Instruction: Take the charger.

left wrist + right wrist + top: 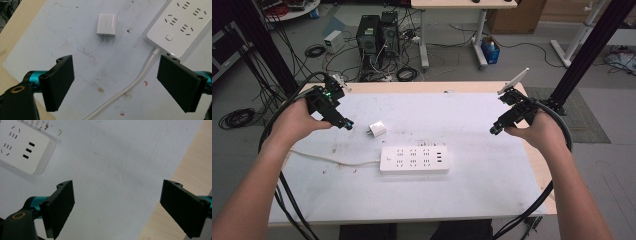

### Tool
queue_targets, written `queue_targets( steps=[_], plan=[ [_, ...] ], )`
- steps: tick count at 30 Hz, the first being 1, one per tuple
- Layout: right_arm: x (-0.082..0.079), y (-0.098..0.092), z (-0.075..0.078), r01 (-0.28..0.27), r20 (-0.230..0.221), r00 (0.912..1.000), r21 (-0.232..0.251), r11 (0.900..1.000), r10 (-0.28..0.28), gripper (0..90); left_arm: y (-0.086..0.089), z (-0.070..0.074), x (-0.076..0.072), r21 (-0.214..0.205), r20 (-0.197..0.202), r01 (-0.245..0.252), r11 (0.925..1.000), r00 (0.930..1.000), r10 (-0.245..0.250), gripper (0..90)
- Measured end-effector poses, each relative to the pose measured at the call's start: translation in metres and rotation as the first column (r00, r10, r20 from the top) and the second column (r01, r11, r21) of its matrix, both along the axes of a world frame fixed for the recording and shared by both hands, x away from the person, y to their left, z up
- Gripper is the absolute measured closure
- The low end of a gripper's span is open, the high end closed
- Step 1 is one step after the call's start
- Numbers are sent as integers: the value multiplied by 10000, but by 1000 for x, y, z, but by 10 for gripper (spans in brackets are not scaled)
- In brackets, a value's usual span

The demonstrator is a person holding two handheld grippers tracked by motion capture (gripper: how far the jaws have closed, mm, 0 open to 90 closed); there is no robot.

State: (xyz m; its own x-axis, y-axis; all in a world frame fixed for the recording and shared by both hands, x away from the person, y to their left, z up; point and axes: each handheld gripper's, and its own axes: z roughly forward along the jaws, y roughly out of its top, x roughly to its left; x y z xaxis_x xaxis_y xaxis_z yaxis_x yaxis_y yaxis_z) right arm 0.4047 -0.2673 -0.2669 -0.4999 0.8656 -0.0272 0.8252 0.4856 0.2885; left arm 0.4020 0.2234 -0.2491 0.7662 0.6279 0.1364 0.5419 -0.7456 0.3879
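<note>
the work looked to be at its approach step; the left gripper (116, 82) hovered with its jaws spread wide and empty, and the small white square plastic charger plug (107, 24) lay flat just ahead of them, prongs toward the gripper; the long white plastic power strip (414, 159) sat ahead and to one side; the right gripper (117, 207) hung over bare white table (120, 157), jaws likewise spread and empty; next, probably, the left jaws had to straddle and close on the charger.

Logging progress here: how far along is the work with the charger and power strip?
Barely begun. The charger lies loose on the table, unplugged, apart from the power strip. The left gripper is nearest it, the right gripper off aside, both open and empty. Grasping remains.
</note>
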Motion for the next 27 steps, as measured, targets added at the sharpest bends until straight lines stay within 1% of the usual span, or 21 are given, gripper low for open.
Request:
queue_targets(
  steps=[1, 3, 5, 9, 11, 14, 15, 16, 17, 19, 21, 25, 27],
  plan=[
    [-1, 1, 2, -150, 65, 9999, 122, 9998, 150, 118, -1, -1, 2, -19, 5, -16, 10000, 10000, 16, 143],
    [0, 1, 2, -188, 102, 9998, 103, 9998, 187, 118, -2, -1, 3, -4, 14, -36, 10000, 10000, 36, 143],
    [1, 0, 1, -182, 89, 9998, 164, 9997, 180, 118, -4, -4, 7, 101, -81, 59, 9999, 10000, -58, 143],
    [2, -1, 0, -160, 149, 9998, 52, 9999, 159, 119, -9, -8, 13, 198, -139, 111, 9997, 9998, -108, 143],
    [1, -2, -1, -100, 71, 9999, 140, 9999, 99, 119, -11, -11, 17, 272, -198, 106, 9996, 9998, -100, 143],
    [1, -3, -3, -236, 221, 9995, 140, 9996, 233, 119, -17, -16, 23, 387, -296, 205, 9990, 9994, -193, 143],
    [2, -4, -6, -213, 157, 9997, 156, 9997, 210, 119, -19, -17, 25, 427, -357, 246, 9988, 9991, -231, 143],
    [3, -4, -6, -190, 190, 9996, 118, 9997, 188, 119, -20, -19, 27, 373, -346, 228, 9990, 9992, -215, 142],
    [4, -5, -7, -178, 232, 9996, 126, 9998, 175, 119, -23, -22, 32, 349, -423, 258, 9991, 9988, -244, 143],
    [6, -7, -9, -203, 227, 9995, 226, 9995, 198, 119, -25, -26, 38, 354, -436, 268, 9990, 9987, -253, 142],
    [8, -8, -10, -189, 215, 9996, 235, 9995, 184, 119, -28, -31, 44, 361, -633, 245, 9990, 9977, -221, 142],
    [11, -7, -13, -225, 189, 9996, 232, 9995, 221, 119, -36, -47, 58, 534, -975, 72, 9985, 9952, -20, 142],
    [12, -7, -14, -277, 207, 9994, 230, 9994, 273, 119, -40, -57, 65, 529, -1068, 108, 9985, 9943, -51, 142]
  ],
)
